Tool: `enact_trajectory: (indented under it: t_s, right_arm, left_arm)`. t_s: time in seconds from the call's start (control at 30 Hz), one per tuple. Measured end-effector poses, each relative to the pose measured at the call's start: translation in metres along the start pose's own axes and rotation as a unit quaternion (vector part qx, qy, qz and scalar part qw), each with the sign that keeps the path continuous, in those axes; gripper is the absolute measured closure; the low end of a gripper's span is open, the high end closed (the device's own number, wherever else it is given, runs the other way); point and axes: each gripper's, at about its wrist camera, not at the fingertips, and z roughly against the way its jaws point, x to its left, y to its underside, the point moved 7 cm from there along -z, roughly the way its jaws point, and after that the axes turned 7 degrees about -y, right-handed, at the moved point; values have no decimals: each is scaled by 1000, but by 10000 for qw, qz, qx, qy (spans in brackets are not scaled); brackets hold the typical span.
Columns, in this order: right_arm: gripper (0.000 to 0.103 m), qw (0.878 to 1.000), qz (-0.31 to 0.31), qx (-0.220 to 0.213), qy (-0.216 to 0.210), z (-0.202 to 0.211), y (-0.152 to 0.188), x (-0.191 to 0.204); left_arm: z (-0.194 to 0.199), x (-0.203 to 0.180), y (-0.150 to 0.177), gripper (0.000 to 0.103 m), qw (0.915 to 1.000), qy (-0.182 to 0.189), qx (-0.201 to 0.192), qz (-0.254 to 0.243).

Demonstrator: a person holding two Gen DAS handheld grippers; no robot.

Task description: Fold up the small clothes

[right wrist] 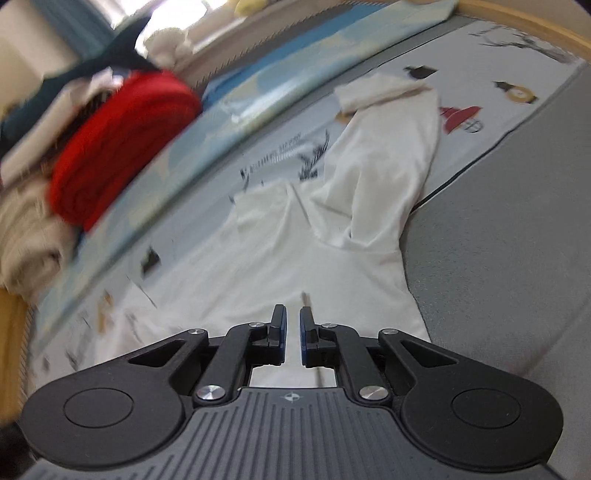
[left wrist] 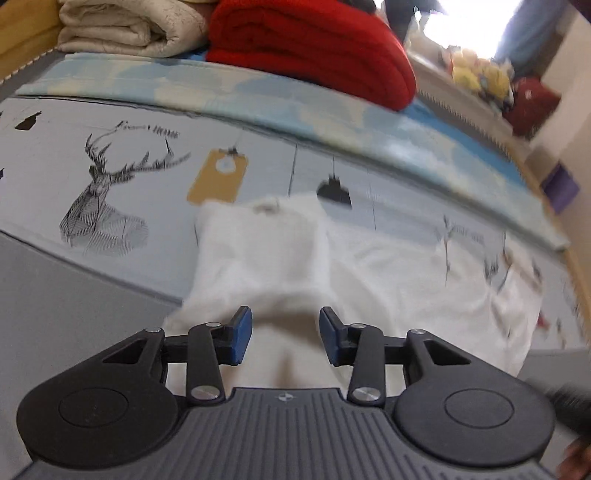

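Note:
A small white garment (left wrist: 373, 269) lies spread on the printed bed sheet (left wrist: 55, 173). Its sleeve (left wrist: 258, 251) is folded up in front of my left gripper (left wrist: 286, 334), which is open, its blue pads either side of the cloth just above it. In the right wrist view the garment (right wrist: 266, 254) lies flat with a sleeve (right wrist: 391, 147) stretched away to the upper right. My right gripper (right wrist: 292, 332) hovers low over the garment's near part, jaws nearly closed with a narrow gap and nothing visibly between them.
A folded red blanket (left wrist: 314, 48) and a folded cream blanket (left wrist: 129, 29) sit at the far side of the bed; the red one also shows in the right wrist view (right wrist: 122, 147). A light blue quilt band (left wrist: 258, 99) crosses behind. Grey mattress cover (right wrist: 517, 240) lies at right.

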Motion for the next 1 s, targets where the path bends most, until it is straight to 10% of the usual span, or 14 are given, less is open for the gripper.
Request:
enact_trajectory:
  t_s: [0.37, 0.6, 0.7, 0.83, 1.0]
  right_arm:
    - [83, 9910, 746, 1085, 237, -79, 21, 1]
    - [77, 9816, 1527, 1062, 436, -92, 20, 25]
    - [93, 9786, 1730, 981, 517, -90, 18, 28]
    - [100, 9830, 1690, 596, 408, -81, 1, 38]
    - [101, 9719, 1881, -1119, 870, -37, -57, 42]
  left_arm:
    - [-33, 50, -46, 59, 9944, -126, 297, 1010]
    - [-46, 80, -49, 59, 9922, -356, 502, 1081]
    - [-51, 87, -49, 59, 9910, -335, 592, 1155]
    - [-54, 86, -50, 59, 9908, -289, 632, 1163]
    - [-56, 80, -47, 59, 9916, -228, 685, 1074]
